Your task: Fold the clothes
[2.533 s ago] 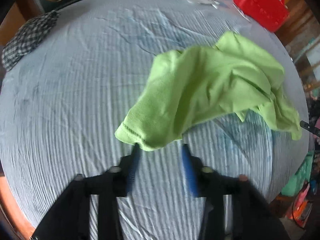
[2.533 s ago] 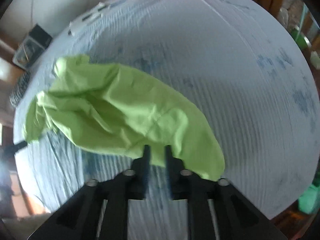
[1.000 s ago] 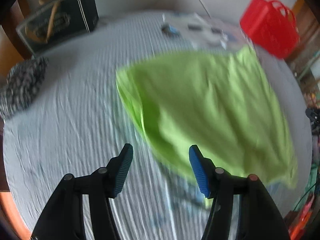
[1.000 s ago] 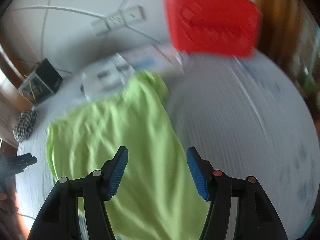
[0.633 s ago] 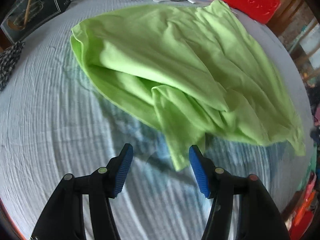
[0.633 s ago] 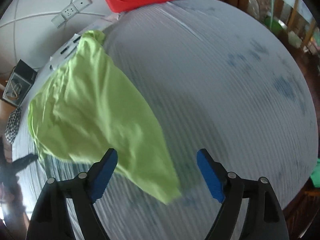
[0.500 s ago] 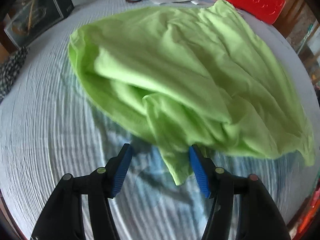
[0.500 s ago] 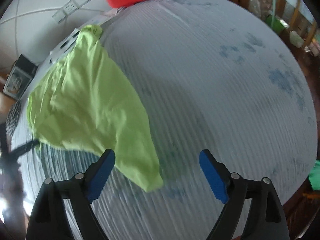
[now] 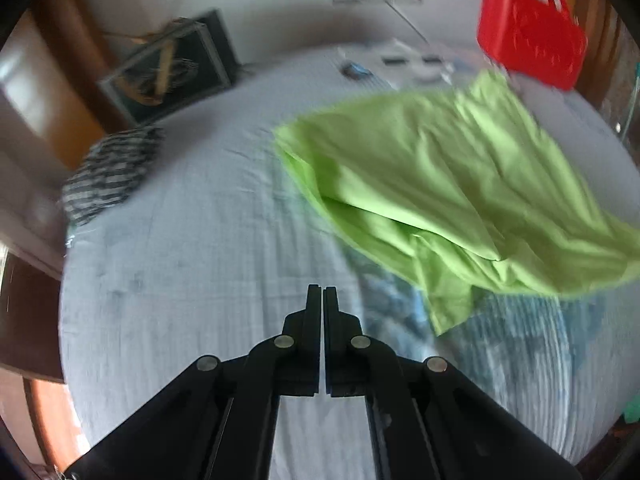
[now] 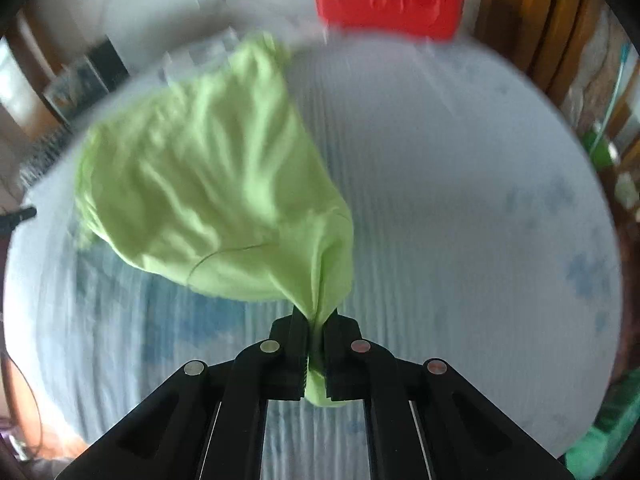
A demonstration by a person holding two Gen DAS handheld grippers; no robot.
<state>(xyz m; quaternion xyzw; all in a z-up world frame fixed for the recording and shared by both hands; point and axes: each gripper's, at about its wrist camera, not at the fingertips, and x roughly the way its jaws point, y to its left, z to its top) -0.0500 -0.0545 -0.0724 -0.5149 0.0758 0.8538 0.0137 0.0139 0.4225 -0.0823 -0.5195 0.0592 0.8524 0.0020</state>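
While left gripper (image 9: 322, 292) jaws meet empty, right gripper (image 10: 315, 320) jaws pinch green garment (image 10: 208, 184).

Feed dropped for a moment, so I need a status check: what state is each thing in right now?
Left hand-held gripper: shut, empty.
Right hand-held gripper: shut on shirt.
Shirt: crumpled, unfolded, one end pinched.
Basket: upright at bed's far edge.
Checked cloth: bunched on bed.

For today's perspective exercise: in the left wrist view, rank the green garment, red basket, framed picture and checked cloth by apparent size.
1. green garment, clearly largest.
2. framed picture.
3. red basket and checked cloth look close; blur and fisheye distortion make their order unsure.
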